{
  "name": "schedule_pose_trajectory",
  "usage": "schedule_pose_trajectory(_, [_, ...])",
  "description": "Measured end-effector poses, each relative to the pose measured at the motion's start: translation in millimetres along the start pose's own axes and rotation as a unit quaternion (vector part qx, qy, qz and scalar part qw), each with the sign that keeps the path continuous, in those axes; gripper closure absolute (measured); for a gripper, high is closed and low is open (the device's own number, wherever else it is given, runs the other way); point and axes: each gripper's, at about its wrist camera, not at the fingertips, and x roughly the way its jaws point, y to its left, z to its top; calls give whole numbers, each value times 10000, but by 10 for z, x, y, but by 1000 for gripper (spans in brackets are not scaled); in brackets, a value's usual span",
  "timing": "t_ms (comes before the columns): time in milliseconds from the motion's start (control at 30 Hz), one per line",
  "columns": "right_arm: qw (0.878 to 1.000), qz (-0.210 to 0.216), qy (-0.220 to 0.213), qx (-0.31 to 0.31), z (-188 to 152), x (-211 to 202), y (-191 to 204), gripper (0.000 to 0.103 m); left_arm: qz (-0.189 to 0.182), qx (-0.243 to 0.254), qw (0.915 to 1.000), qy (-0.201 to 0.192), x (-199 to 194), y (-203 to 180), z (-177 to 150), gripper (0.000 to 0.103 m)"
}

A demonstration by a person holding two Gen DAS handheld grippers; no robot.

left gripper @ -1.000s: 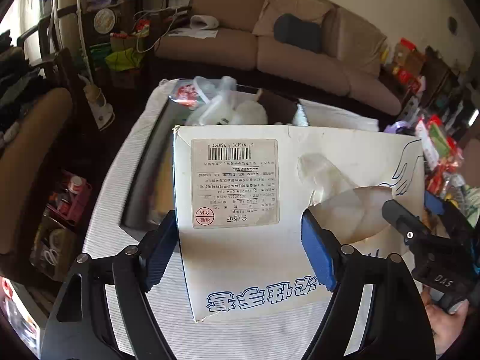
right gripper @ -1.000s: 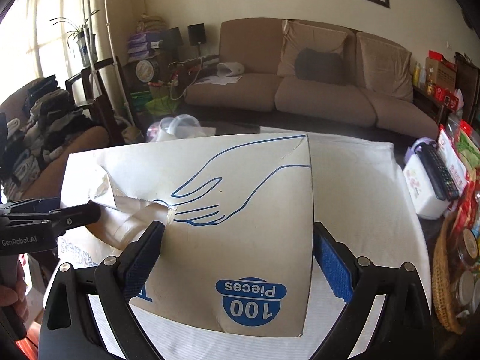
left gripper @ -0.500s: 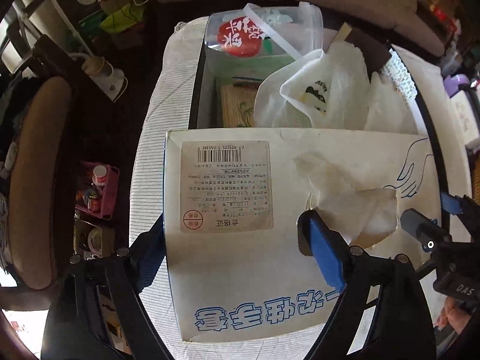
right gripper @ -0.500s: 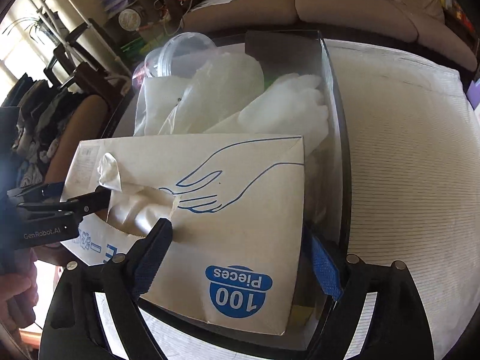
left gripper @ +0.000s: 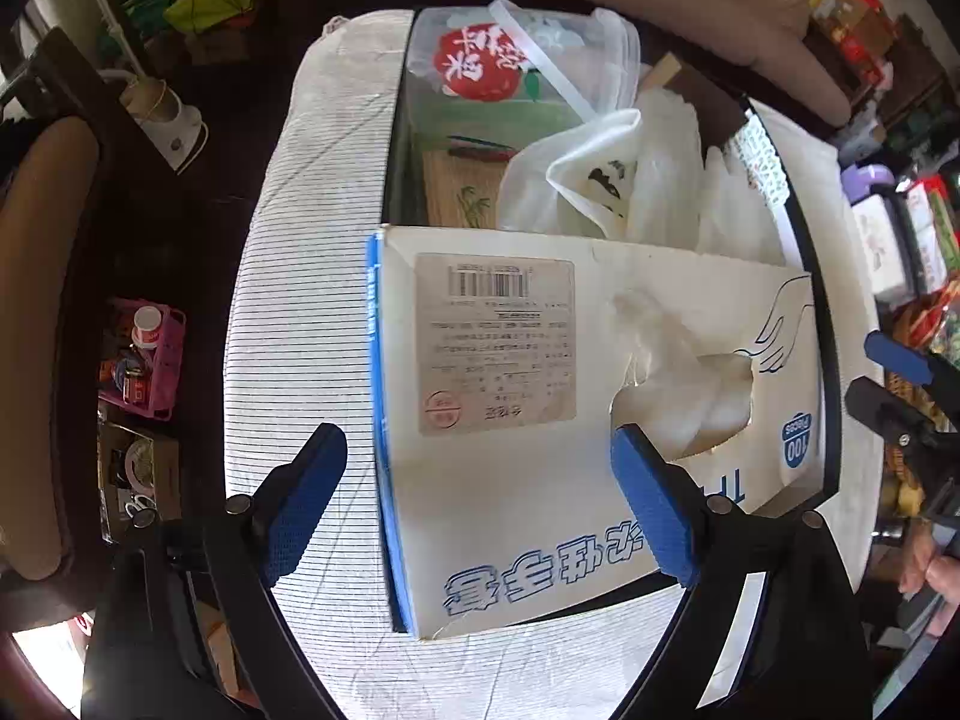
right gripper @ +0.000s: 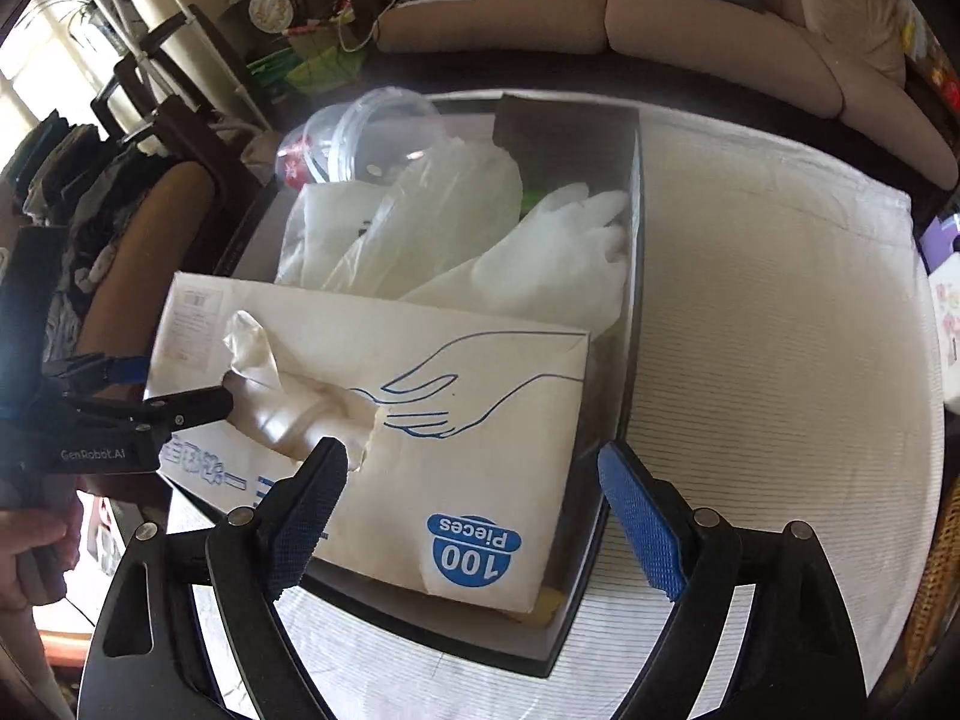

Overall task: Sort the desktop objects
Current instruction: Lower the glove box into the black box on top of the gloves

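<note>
A white glove box (left gripper: 528,480) with a blue hand drawing and "100 Pieces" lies flat across the near end of a dark-rimmed bin (left gripper: 823,372), on top of what is inside. My left gripper (left gripper: 480,501) hangs over it, jaws opening: the left pad stands clear of the box's blue side and the right pad is above its top. My right gripper (right gripper: 474,513) is open over the box (right gripper: 480,438) too, with a gap between its right pad and the box's edge. Each gripper shows at the edge of the other's view.
The bin (right gripper: 636,300) also holds a white plastic bag (left gripper: 600,180), a clear tub with a red label (left gripper: 480,60) and pale gloves (right gripper: 558,264). It stands on a striped cloth (right gripper: 780,360). A pink basket (left gripper: 162,366) sits low on the left, snack packets (left gripper: 924,240) on the right.
Both grippers tipped downward and carried the glove box down onto the near end of the bin. The left pad has come away from the box's side.
</note>
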Motion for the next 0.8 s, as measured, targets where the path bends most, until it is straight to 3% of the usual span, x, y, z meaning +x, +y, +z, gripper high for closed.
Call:
schedule_pose_trajectory(100, [9992, 100, -360, -120, 58, -216, -41, 14, -86, -328, 9990, -294, -169, 184, -19, 14])
schedule_pose_trajectory(200, [9987, -91, -402, -314, 93, -220, 21, 14, -613, -550, 9952, -537, -282, 299, -47, 15])
schedule_pose_trajectory(300, [9977, -34, -497, -449, 102, -160, 98, 14, -1021, -449, 9919, -606, -313, 227, -53, 15])
schedule_pose_trajectory(400, [9964, -218, -484, -657, 132, 18, 190, 14, -710, -169, 9957, -565, -229, 25, 12, 16])
schedule_pose_trajectory(533, [9966, -149, -340, -733, 137, 299, 233, 14, -629, -334, 9969, -348, 53, -1, 109, 16])
schedule_pose_trajectory(633, [9970, -172, -69, -755, 73, 560, 242, 15, -418, -273, 9979, -404, 99, -95, 144, 14])
schedule_pose_trajectory(667, [9956, -320, -22, -878, 23, 660, 262, 15, -263, -170, 9988, -386, 114, -145, 153, 14])
schedule_pose_trajectory(700, [9930, -493, -51, -1071, -31, 736, 293, 15, -355, -68, 9990, -279, 172, -211, 151, 14])
schedule_pose_trajectory(733, [9909, -595, -137, -1202, -76, 772, 309, 15, -228, -62, 9997, -5, 313, -257, 122, 13])
schedule_pose_trajectory(800, [9903, -602, -234, -1227, -116, 777, 283, 15, 139, 221, 9997, 0, 427, -382, 35, 8])
